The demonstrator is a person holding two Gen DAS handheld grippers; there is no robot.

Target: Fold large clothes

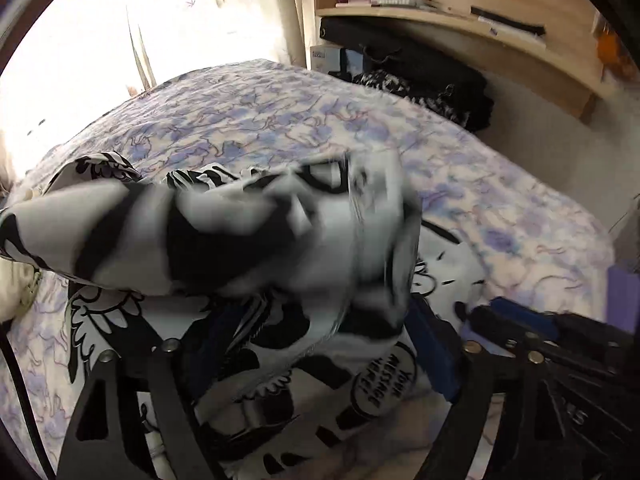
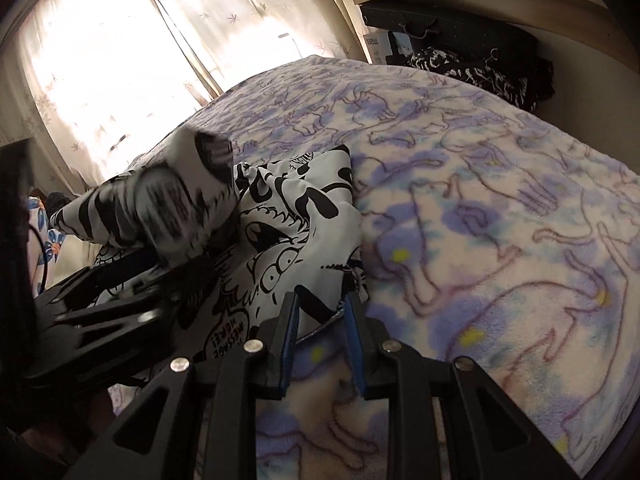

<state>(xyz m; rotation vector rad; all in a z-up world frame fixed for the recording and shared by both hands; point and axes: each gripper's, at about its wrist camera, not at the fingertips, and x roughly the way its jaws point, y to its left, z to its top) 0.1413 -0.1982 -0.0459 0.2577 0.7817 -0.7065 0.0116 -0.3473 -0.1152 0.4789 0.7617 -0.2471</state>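
A white garment with black cartoon prints [image 1: 360, 384] lies on the bed. In the left wrist view a blurred fold of it [image 1: 248, 240] hangs raised right in front of the camera, over my left gripper [image 1: 316, 344]; how the jaws stand under the cloth is hidden. The right gripper [image 1: 520, 316] shows at the right, low beside the garment. In the right wrist view my right gripper [image 2: 322, 304] is open, its blue-padded fingers on either side of the garment's near corner [image 2: 320, 316]. The left gripper [image 2: 160, 264] lifts a bunch of the garment [image 2: 176, 208] at the left.
The bed is covered by a fleece blanket [image 2: 500, 240] with purple cat outlines. Dark clothes [image 1: 432, 84] are piled at its far edge under a wooden shelf [image 1: 440, 20]. A bright curtained window [image 2: 120, 60] is beyond the bed.
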